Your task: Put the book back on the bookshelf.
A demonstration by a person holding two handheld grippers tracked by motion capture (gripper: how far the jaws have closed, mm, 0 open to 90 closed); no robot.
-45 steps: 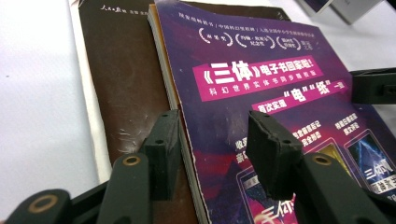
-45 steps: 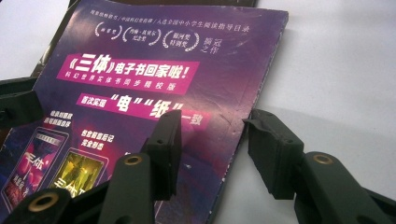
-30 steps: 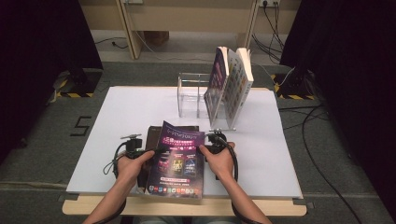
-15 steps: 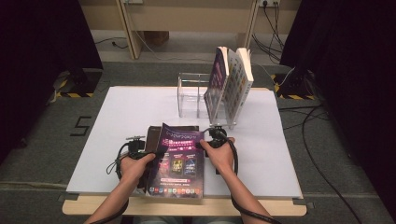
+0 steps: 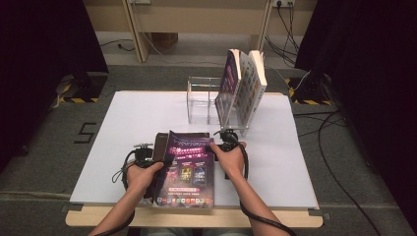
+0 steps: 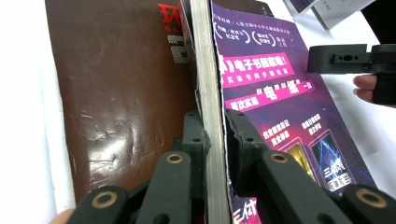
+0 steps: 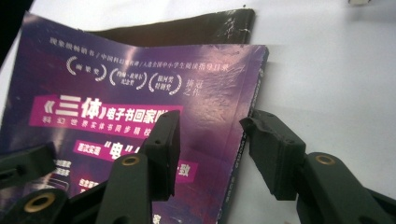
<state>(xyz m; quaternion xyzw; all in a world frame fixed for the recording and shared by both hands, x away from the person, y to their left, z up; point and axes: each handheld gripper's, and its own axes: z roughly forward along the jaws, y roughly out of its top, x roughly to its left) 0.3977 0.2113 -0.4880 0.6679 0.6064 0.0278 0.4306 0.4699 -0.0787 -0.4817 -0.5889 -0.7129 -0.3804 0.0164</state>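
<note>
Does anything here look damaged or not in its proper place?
The brown book under the purple book has a scuffed, dented cover. The purple book's page edge looks slightly torn where the left gripper pinches it.

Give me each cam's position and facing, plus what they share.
High view: above the person's side, looking forward and down at the white table; forearms, both grippers.
Left gripper view: on the left gripper, jaws clamping the purple book.
Right gripper view: on the right gripper, jaws straddling that book's edge.
Shared: the purple book.
</note>
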